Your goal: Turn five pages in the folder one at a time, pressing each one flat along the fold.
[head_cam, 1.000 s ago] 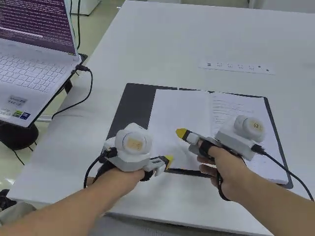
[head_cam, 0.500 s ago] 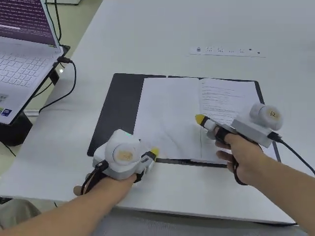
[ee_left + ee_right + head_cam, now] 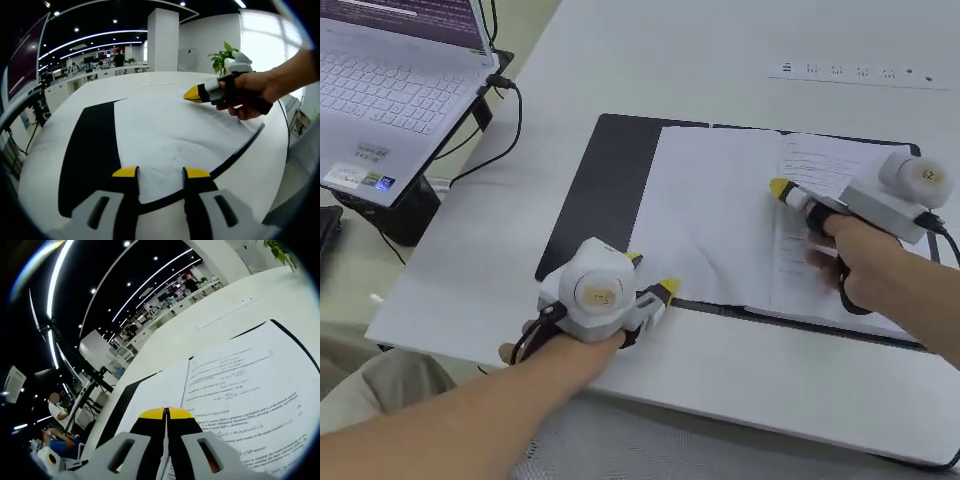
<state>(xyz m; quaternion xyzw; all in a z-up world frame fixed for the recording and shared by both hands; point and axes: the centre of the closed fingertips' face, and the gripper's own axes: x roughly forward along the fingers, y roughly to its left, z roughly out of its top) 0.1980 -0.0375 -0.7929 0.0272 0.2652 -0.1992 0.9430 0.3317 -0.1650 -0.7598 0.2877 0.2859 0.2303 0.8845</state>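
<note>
Your open black folder (image 3: pixel 605 190) lies flat on the white counter (image 3: pixel 720 60) in front of you. A blank white page (image 3: pixel 710 210) is turned to the left and a printed page (image 3: pixel 815 160) lies on the right. The fold (image 3: pixel 774 250) between them runs straight away from you, from near edge to far edge, and the coming press turns on that line.

Your right hand-held gripper (image 3: pixel 780 187) is the nearer one. Its yellow tips are pinched together with nothing between them, pointing left and sitting right at the fold, in its farther half. I cannot tell whether they bear down on the paper. Most of the fold lies toward you from there, so the stroke would likely run along that axis.

Your left hand-held gripper (image 3: pixel 650 273) is well off the fold, at the near edge of the blank page. Its jaws are moderately apart and grip nothing, with the page's near edge just ahead of them.
</note>
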